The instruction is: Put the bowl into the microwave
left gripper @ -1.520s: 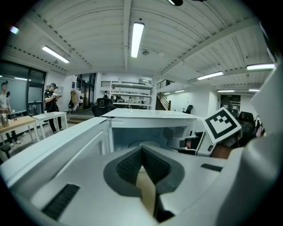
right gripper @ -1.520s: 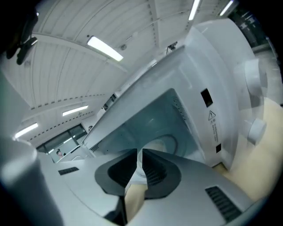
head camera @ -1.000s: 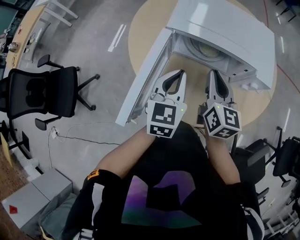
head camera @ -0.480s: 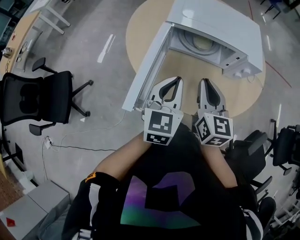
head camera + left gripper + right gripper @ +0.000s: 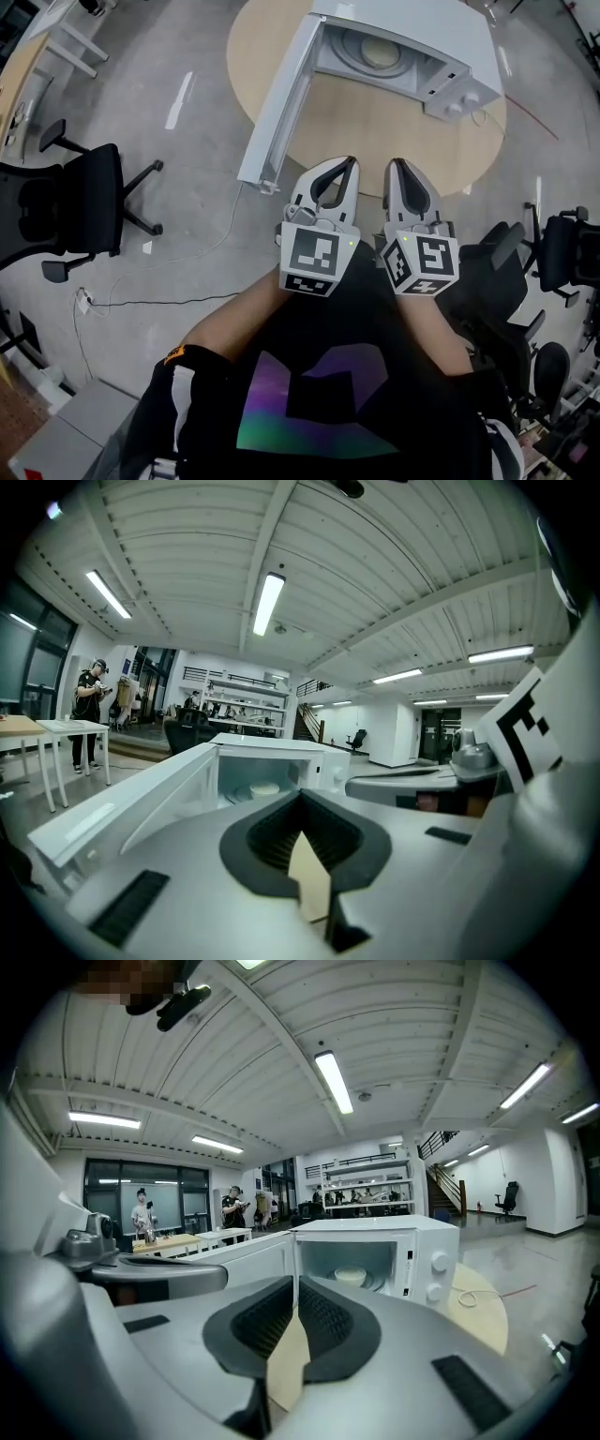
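Bowl (image 5: 380,53) seen inside microwave (image 5: 422,33) on table (image 5: 375,131), door (image 5: 277,103) hung open. Left gripper (image 5: 350,161), right gripper (image 5: 393,163) held side by side, fingers pressed together, empty. Office chair (image 5: 66,202) parked nearby.

Bowl (image 5: 379,54) half hidden beneath microwave (image 5: 412,23) roof

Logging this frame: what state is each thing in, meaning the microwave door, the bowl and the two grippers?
microwave door: swung wide open.
bowl: upright inside the microwave, not held.
left gripper: jaws together, nothing between them, short of the microwave.
right gripper: jaws together, nothing between them, short of the microwave.
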The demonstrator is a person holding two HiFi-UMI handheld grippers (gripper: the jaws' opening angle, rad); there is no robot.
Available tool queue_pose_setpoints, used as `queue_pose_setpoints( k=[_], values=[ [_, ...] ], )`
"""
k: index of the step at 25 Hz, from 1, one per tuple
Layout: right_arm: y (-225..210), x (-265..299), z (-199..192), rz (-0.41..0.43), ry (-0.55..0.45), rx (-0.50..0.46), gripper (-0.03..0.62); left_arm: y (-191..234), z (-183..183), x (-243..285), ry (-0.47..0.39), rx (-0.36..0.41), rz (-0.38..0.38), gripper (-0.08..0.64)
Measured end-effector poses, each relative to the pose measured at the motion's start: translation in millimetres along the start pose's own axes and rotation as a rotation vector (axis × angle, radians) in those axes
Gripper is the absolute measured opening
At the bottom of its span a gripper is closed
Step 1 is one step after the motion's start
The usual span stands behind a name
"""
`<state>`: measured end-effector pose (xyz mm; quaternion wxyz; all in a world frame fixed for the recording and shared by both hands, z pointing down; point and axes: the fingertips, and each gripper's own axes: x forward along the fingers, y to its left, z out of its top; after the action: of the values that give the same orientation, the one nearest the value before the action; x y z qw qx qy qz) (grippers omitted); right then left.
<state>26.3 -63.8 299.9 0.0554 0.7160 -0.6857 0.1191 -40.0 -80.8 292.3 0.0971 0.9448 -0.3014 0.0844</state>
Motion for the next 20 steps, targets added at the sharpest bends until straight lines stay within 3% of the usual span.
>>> queue_pose_setpoints(
  k=[8, 20],
  values=[
    [7.6, -30.3, -5.2, 0.011, 0.009, -0.027, 0.025, -13.8, -2.0, -22.0, -0.031, -0.015, -0.003, 0.044],
    [-10.6, -66.8, -7.8, 0.103, 0.021, -0.059, 0.023, -43.7, -4.9, -36.9, -0.028, -0.022, 0.068, 0.044]
  ],
)
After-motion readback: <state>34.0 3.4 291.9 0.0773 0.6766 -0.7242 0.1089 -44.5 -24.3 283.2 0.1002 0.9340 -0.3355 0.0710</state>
